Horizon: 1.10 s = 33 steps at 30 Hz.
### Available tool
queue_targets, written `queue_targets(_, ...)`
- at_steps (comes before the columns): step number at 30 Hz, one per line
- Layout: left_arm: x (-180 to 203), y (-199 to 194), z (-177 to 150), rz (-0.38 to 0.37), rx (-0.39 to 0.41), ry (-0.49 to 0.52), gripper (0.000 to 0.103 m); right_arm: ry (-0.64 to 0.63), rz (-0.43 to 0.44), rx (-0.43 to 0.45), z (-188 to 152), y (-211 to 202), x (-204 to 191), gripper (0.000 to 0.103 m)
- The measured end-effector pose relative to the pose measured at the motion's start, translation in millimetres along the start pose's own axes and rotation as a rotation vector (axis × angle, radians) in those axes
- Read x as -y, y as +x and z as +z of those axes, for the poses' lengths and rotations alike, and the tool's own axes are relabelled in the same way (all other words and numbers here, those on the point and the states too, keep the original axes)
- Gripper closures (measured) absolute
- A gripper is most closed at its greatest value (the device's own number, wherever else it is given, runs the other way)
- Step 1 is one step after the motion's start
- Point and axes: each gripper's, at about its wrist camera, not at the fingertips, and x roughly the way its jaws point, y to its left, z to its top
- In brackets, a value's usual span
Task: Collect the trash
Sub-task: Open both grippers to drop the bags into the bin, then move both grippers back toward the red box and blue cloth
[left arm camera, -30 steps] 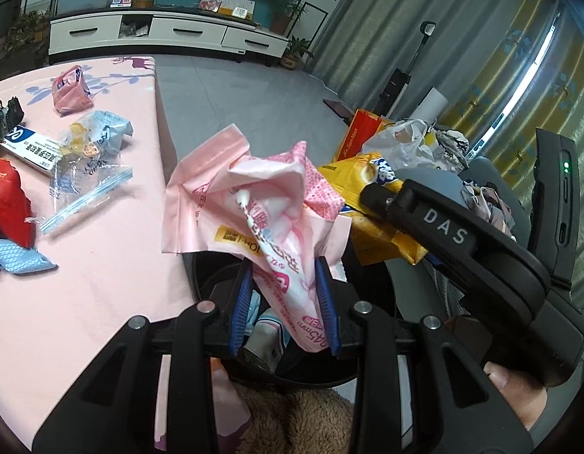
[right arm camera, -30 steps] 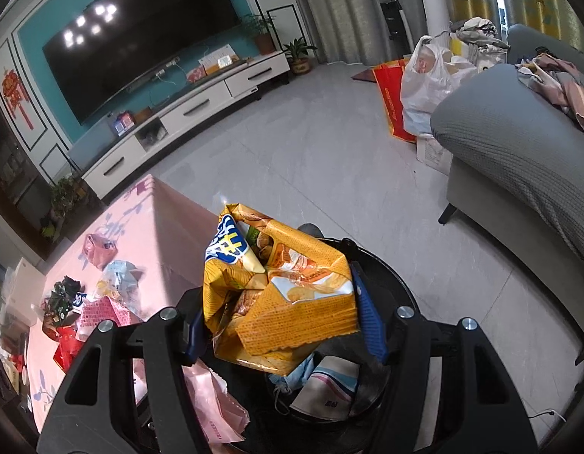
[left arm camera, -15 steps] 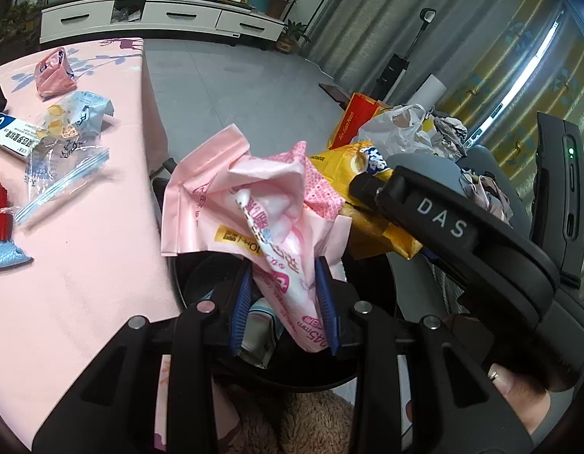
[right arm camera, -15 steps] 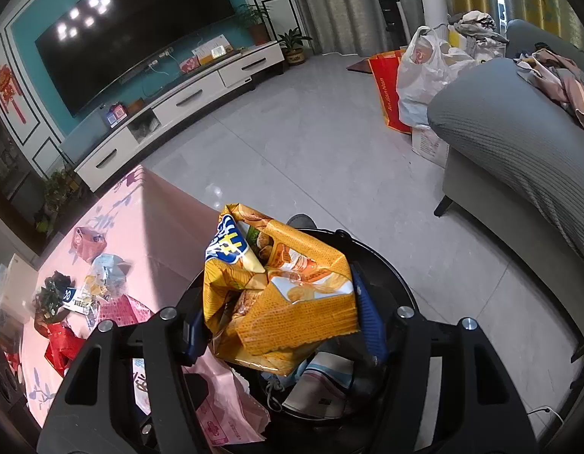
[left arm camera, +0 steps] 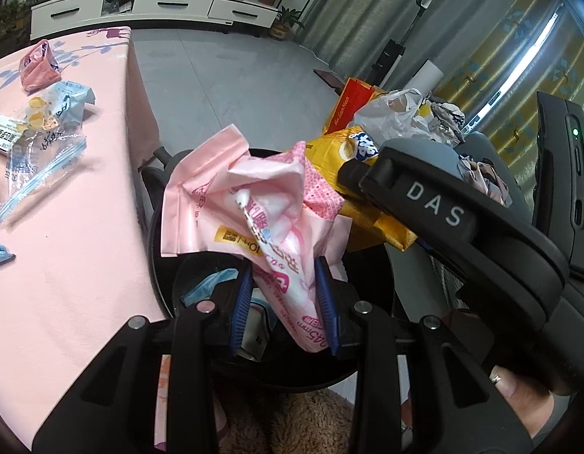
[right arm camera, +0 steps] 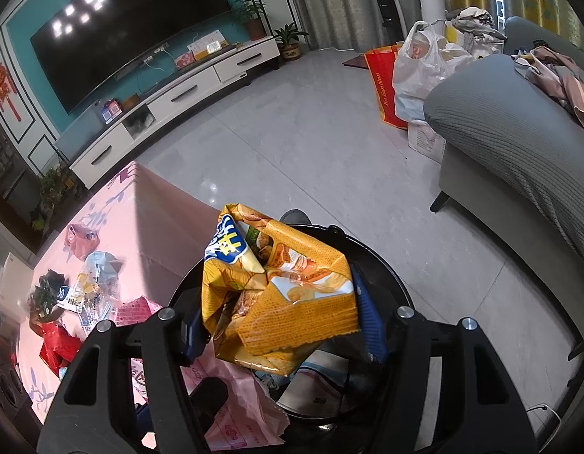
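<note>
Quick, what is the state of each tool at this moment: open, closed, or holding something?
Left tool: closed on the pink wrapper, over the black bin.
Right tool: closed on the yellow snack bag, over the same bin.

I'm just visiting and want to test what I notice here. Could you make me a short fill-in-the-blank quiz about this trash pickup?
1. The left gripper is shut on a crumpled ____ wrapper.
2. The right gripper is shut on a snack bag coloured ____.
3. Both pieces hang over a round bin coloured ____.
4. More wrappers lie on the table, whose cloth is ____.

Missing words: pink; yellow; black; pink
</note>
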Motion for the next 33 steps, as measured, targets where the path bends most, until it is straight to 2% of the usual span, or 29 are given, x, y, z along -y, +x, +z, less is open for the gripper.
queue_targets(17,-8,14,0,-0.03,-0.056,-0.03,0.069,-0.02,-0.012,-0.016,0,5,-5,0.037)
queue_targets(23,-10,14,0,-0.04,-0.062,-0.034,0.066,-0.013,-0.016,-0.015,-1,6,-4,0.033)
queue_targets(25,-10,12,0,-0.036,-0.055,-0.029,0.059,-0.006,-0.022,-0.007,-1,6,-3,0.032)
queue_targets(27,-10,10,0,-0.04,-0.047,-0.03,0.049,0.007,-0.023,0.004,0,4,-1,0.025)
queue_targets(31,-12,3,0,-0.041,-0.024,-0.035,0.034,0.058,0.006,0.029,2,-3,8,0.019)
queue_targets(33,-14,-2,0,-0.042,-0.013,-0.039,0.022,0.075,0.025,0.039,3,-6,10,0.016)
